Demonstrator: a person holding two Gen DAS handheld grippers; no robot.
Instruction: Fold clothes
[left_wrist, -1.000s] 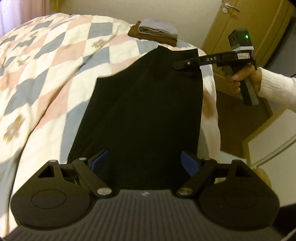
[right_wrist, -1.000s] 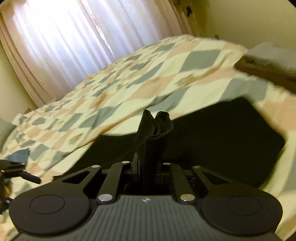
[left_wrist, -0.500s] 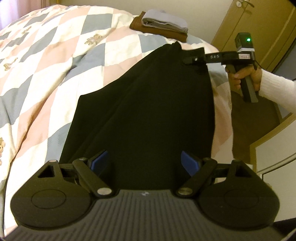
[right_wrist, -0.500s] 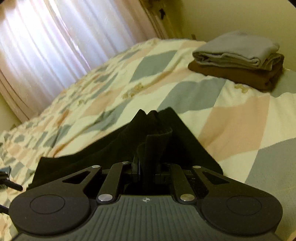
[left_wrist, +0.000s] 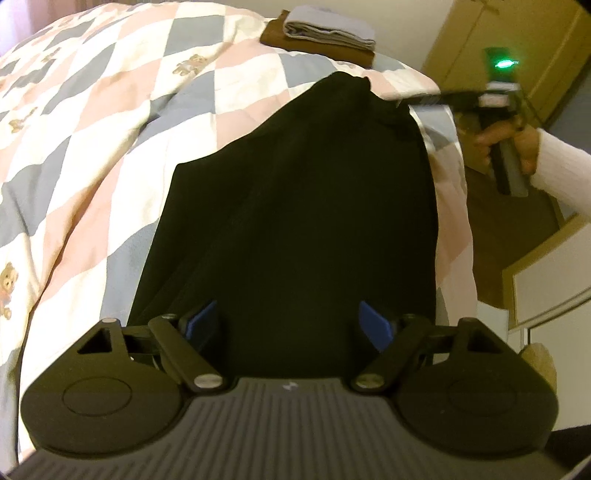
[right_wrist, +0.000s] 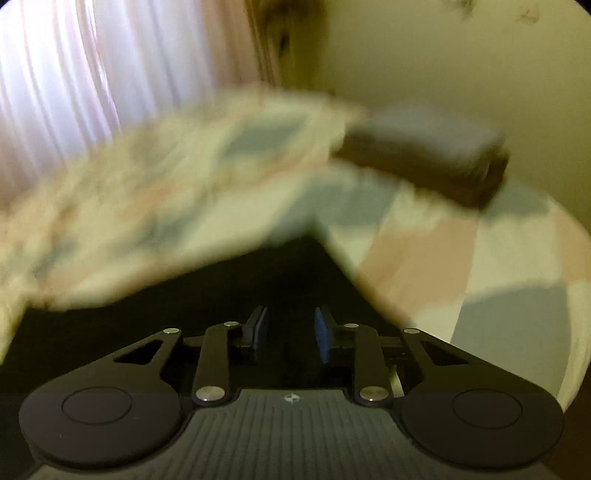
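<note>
A black garment lies spread lengthwise on the patchwork quilt. My left gripper hovers over its near end, open, blue pads wide apart with nothing pinched. In the left wrist view my right gripper, held by a hand in a white sleeve, sits at the garment's far right corner. The right wrist view is motion-blurred. There my right gripper stands open, its pads a little apart above the black garment, with no cloth between them.
A folded grey and brown stack of clothes rests at the far end of the bed, blurred in the right wrist view. A wardrobe door and white furniture stand right of the bed. Curtains hang behind.
My right gripper carried the pinched black cloth toward the far end of the bed and has now opened, letting it go. The garment lies longer and flatter. My left gripper stayed open.
</note>
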